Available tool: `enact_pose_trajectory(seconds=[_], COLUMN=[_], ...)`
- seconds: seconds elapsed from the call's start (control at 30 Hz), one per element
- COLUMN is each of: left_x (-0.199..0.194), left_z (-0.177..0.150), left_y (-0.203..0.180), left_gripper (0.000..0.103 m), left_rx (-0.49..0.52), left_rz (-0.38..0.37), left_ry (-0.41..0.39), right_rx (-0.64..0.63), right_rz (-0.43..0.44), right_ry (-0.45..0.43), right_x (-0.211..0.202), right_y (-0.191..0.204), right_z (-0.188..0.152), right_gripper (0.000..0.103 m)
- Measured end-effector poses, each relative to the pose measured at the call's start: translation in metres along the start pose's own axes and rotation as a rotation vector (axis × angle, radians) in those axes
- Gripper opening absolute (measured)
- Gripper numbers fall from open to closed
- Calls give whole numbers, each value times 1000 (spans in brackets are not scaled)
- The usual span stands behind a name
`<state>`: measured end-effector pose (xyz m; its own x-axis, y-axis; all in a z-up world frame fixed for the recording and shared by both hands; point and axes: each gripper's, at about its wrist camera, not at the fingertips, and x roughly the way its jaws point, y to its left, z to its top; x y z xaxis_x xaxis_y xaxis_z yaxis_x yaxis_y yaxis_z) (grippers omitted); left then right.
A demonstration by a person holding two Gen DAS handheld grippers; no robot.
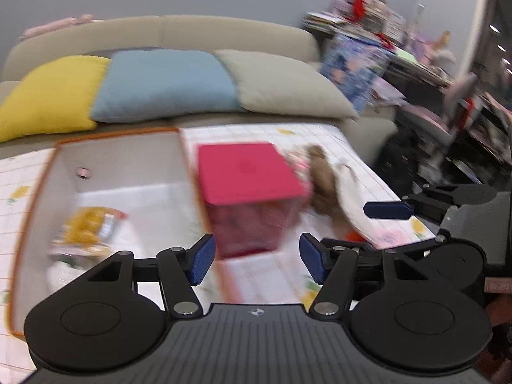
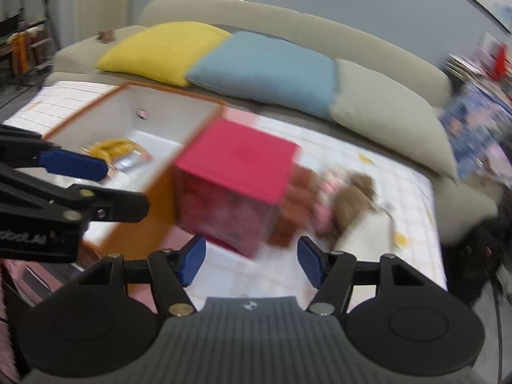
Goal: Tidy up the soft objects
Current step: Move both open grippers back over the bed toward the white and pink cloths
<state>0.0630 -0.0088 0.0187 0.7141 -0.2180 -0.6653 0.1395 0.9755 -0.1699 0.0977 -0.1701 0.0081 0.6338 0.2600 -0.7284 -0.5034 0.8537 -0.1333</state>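
Between our left gripper's [image 1: 256, 257] blue ribbed fingers [image 1: 201, 260] nothing is held; they stand fairly wide apart over the counter [image 1: 262, 284], which wears a smooth white gridded cloth printed with small yellow fruit. Our right gripper [image 2: 251, 260] shows the same: blue ribbed fingers [image 2: 192, 262] spread fairly wide, touching nothing.

In the left view, at twelve o'clock just beyond the fingertips, stands a pink box [image 1: 246, 192], a cube with a flat matte lid and see-through sides. At two o'clock, behind it, lies the soft pile: a brown plush toy [image 1: 323, 179], fuzzy and rounded, beside white cloth [image 1: 352, 204]. Blur hides finer detail. At ten o'clock sits an open white bin [image 1: 128, 172] with an orange rim, holding a crinkled yellow packet [image 1: 86, 227].

In the right view the pink box again lies at twelve, the plush at one o'clock, well apart from the fingertips.

Farther out runs a beige sofa [image 1: 224, 32] carrying three plump cushions: yellow cushion [image 1: 51, 96], blue cushion [image 1: 166, 83], grey cushion [image 1: 288, 86].
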Motion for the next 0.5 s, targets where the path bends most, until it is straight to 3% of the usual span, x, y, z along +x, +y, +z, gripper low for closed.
enact_pose_trajectory(seconds=[0.27,0.5], left_x=[31,55], left_z=[-9,-6], left_y=[-43,-57], left_gripper=[71,71], left_rx=[31,18], left_rz=[-97,-135], left_ry=[78,96], right_rx=[137,282], right_rz=[-125,-226], right_ry=[95,138], right_x=[-13,-4], right_y=[-52,-101], right_z=[-47,-62], right_gripper=[63,63])
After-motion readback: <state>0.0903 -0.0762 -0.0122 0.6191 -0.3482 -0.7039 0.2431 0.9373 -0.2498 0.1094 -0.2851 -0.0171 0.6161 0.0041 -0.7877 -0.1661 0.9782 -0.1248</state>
